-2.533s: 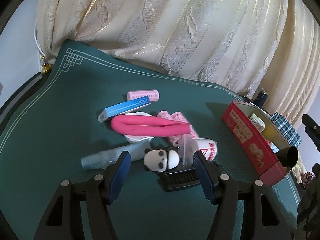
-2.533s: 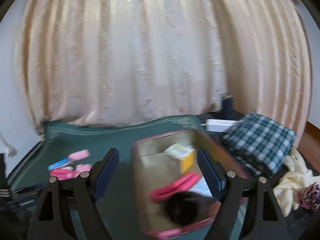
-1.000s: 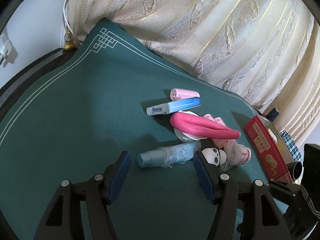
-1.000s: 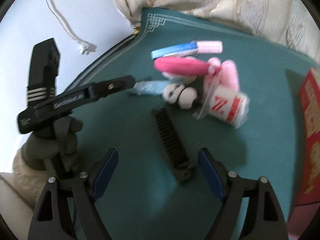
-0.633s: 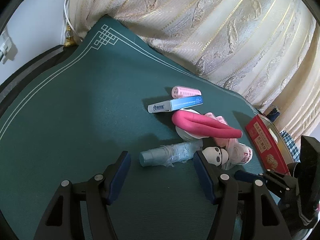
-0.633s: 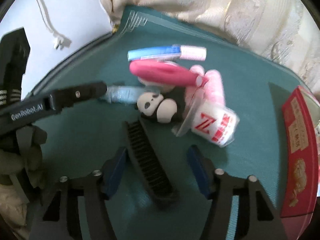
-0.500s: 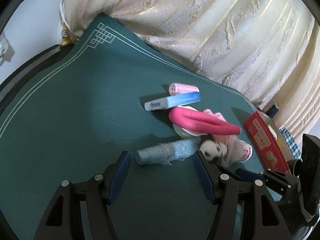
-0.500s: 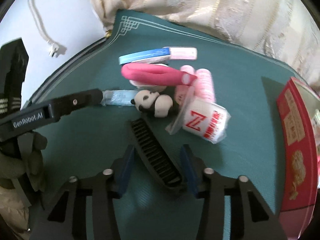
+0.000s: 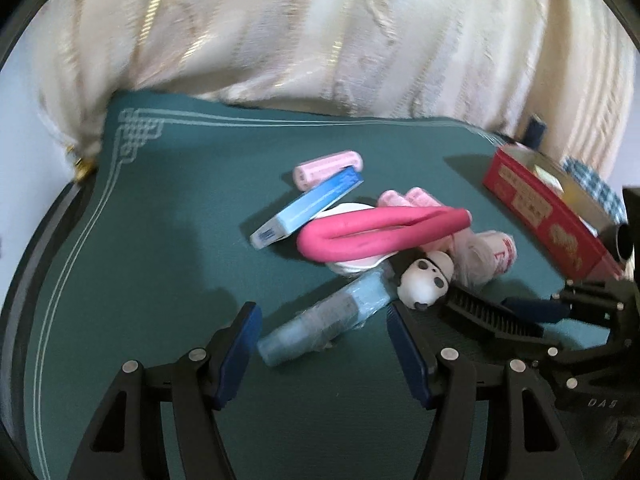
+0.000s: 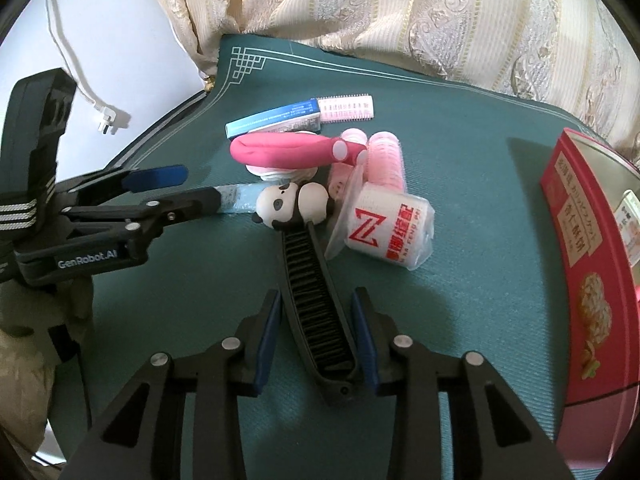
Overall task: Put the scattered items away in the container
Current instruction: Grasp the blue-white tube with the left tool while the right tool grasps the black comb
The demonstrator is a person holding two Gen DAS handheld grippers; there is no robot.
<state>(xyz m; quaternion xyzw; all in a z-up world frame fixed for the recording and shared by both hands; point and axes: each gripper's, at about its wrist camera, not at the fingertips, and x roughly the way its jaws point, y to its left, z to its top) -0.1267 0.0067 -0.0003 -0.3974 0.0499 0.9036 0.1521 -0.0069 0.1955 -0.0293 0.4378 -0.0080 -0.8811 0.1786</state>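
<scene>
1. Left wrist view: the left gripper (image 9: 322, 344) hangs with its jaws apart over the near end of the pale blue wrapped tube (image 9: 326, 322), pads clear of it on both sides, nothing held. The wrapper looks thin and slick, so I'd take it mid-body, where the tube looks stiffest. To the right lie the panda figure (image 9: 426, 282), the looped pink foam roller (image 9: 380, 234) and the blue toothpaste box (image 9: 308, 210). The red tin (image 9: 536, 216) sits far right.

2. Same view: open green mat (image 9: 160, 240) spreads left and near, with plenty of room to draw back. The right side is crowded by the other tool.

3. Right wrist view: the right gripper (image 10: 316, 344) has just been closing, and its blue pads now bracket the near end of the black comb (image 10: 314, 300). Pads look touching or nearly so; I judge it a grip forming. The comb looks rigid and light, best taken across its spine.

4. Same view: the comb's far tip touches the panda, which may roll. The wrapped roll with the red Z (image 10: 390, 226) lies just right. The tin waits at right, with bare mat between.
</scene>
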